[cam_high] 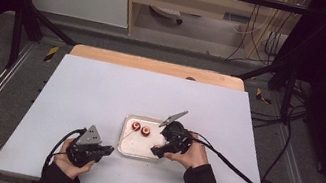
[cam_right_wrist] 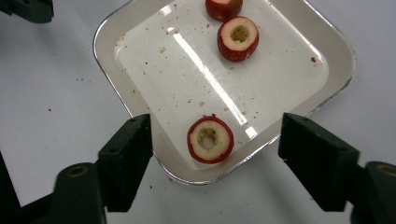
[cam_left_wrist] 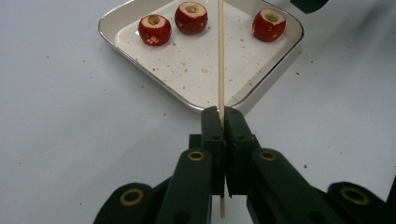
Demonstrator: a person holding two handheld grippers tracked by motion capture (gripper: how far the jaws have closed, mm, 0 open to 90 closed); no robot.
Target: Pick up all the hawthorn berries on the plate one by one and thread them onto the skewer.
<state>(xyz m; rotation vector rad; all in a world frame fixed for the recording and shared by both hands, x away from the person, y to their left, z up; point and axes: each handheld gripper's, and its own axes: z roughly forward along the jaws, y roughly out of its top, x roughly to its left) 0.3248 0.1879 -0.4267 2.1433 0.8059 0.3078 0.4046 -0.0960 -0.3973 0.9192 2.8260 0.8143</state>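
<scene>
Over the white tray (cam_right_wrist: 327, 60), right gripper (cam_right_wrist: 215, 154) gapes wide around nearest cored red fruit (cam_right_wrist: 210, 139): lower squarely, close gently. Left gripper (cam_left_wrist: 223, 122) pinches wooden skewer (cam_left_wrist: 220, 56); keep aimed at the core hole.

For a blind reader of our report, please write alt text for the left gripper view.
The left gripper, jaws shut, holds a thin wooden skewer pointing over a white square tray. Three cored red fruits sit at the tray's far side among crumbs.
</scene>
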